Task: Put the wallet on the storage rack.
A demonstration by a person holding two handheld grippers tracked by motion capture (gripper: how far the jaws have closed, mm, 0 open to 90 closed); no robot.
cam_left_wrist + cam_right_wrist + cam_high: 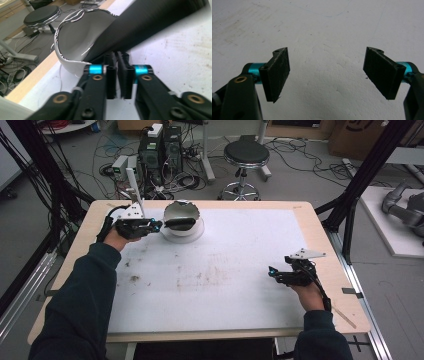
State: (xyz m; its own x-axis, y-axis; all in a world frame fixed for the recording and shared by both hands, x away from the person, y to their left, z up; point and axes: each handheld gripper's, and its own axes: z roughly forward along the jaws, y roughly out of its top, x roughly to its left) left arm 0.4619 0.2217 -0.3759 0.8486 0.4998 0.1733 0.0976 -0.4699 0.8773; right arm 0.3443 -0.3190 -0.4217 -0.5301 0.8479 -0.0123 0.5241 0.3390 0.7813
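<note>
Left claw (159, 225): jaws clamped on a flat black strip (150, 22) that extends into the white bowl (183, 222) with the wavy silver rim, at the counter's (225, 285) far left. Right claw (325, 72): jaws wide apart, over bare white counter surface near the right edge.

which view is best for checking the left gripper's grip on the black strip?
Left gripper view: the left gripper has its jaws pinched on the black strip beside the white bowl. High view shows it small; right gripper view shows table.
</note>
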